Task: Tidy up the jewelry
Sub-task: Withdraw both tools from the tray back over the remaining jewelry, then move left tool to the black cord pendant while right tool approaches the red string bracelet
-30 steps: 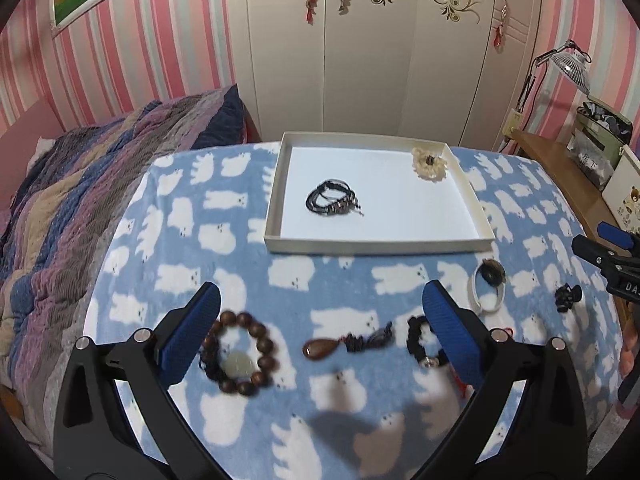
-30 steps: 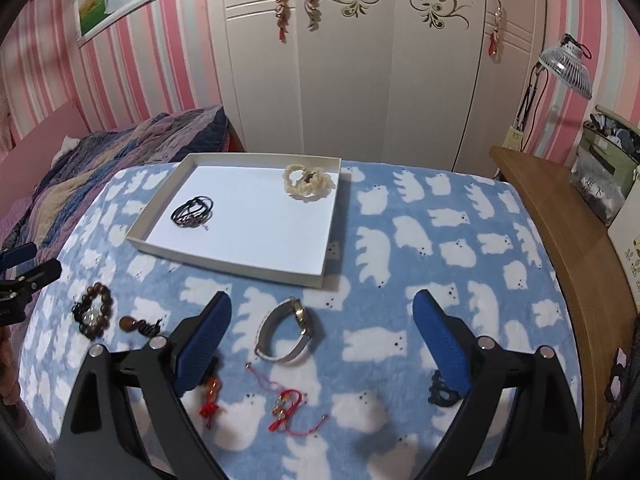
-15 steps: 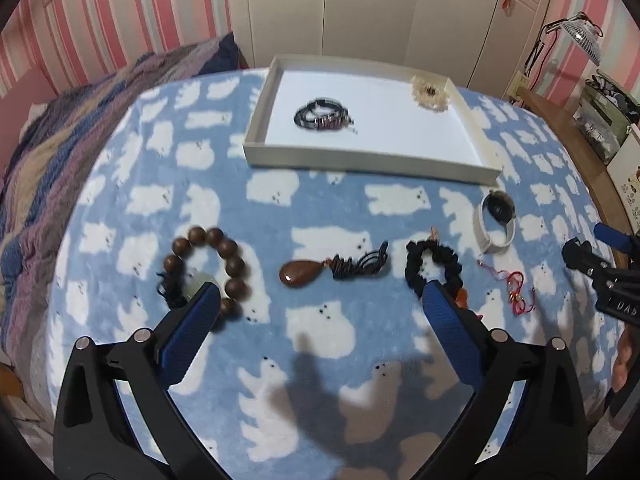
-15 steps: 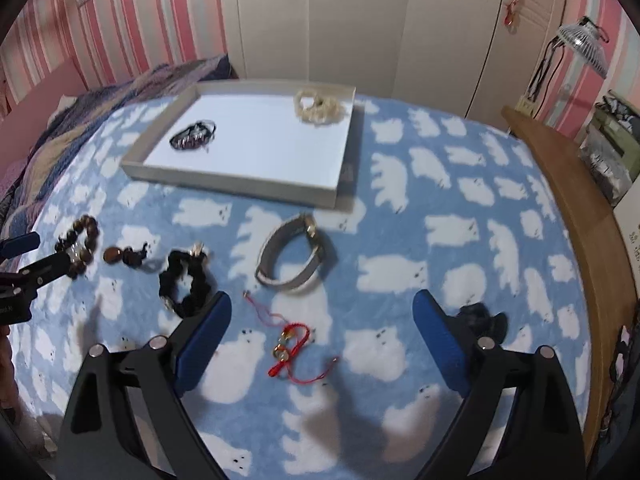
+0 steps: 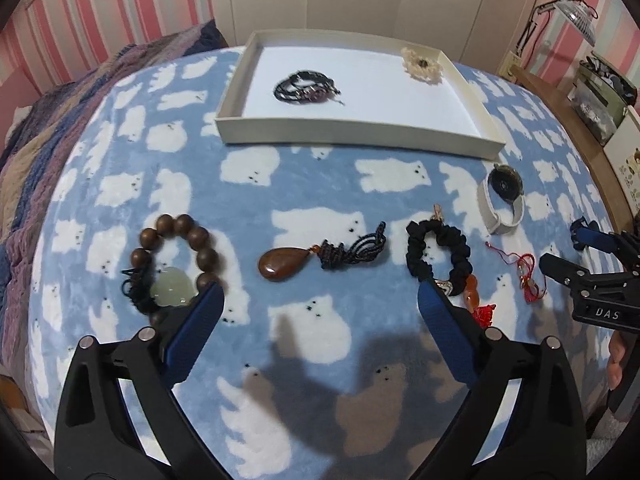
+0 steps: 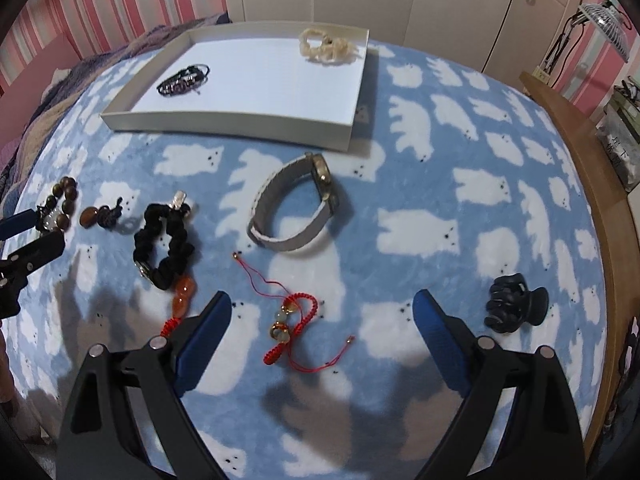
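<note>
Both grippers are lower and closer to the blanket than before: left gripper (image 5: pixel 318 298) wide open, empty, over pendant (image 5: pixel 284 265); right gripper (image 6: pixel 322 306) wide open, empty, over red cord bracelet (image 6: pixel 294 318).

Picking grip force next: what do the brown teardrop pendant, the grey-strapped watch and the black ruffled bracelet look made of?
Brown teardrop pendant: polished stone or resin, judging by its glossy highlight; dark knotted cord attached.
Grey-strapped watch: matte strap with stitched edges, probably leather or fabric; the case looks like brassy metal.
Black ruffled bracelet: soft gathered fabric that looks compressible, with a small metallic charm and glossy orange beads.
</note>
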`<state>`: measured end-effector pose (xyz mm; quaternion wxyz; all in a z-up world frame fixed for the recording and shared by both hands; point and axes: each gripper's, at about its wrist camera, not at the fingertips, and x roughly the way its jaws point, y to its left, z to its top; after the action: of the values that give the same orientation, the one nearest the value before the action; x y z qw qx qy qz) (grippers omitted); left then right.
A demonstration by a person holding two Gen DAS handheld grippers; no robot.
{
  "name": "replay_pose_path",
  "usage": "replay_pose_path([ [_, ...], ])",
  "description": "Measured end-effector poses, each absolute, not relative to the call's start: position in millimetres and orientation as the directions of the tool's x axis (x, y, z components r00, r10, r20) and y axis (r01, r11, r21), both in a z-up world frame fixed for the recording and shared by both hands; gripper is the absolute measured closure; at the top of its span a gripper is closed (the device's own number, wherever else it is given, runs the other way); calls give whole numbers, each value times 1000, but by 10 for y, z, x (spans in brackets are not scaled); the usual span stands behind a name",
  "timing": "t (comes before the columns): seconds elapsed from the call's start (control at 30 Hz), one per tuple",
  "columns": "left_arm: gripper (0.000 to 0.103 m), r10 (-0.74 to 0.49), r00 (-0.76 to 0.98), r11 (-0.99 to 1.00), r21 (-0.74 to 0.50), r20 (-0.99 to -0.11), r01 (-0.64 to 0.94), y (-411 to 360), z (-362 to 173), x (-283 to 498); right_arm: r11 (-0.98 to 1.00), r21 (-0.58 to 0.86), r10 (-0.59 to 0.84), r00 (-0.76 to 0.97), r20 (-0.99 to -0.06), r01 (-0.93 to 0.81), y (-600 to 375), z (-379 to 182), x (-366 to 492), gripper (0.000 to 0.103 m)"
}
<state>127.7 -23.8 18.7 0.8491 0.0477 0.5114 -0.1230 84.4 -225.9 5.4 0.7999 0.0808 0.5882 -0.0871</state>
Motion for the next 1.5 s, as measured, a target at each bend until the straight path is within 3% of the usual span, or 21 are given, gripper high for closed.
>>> replay_pose_path([
  [0.67, 19, -170, 375, 951, -52, -911, 306, -408, -114, 1457, 981, 11, -34, 223, -974, 196, -2162, -185, 974, 12],
  [0.8, 32, -178, 355, 944, -58, -918, 324, -468, -153, 1518, 984, 4, -35, 214, -976, 178, -2126, -206, 994, 14],
  [0.9, 38, -168, 357, 943, -44, -919, 331, -498, -165, 1552, 987, 6, -27, 203, -979, 162, -2108, -229, 1003, 21],
  [1.1, 41, -148, 369, 932, -5, -917, 362, -605, -179, 1649, 988, 21, -6, 173, -985, 153, -2089, -300, 1017, 35],
  [1.27, 54, -146, 338, 921, -2, -930, 391, -696, -264, 1733, 986, 39, 14, 153, -988, 159, -2098, -346, 1006, 48],
  [1.5, 61, -143, 345, 916, 8, -928, 402, -736, -289, 1801, 984, 71, 46, 146, -988, 166, -2136, -385, 1073, 58],
])
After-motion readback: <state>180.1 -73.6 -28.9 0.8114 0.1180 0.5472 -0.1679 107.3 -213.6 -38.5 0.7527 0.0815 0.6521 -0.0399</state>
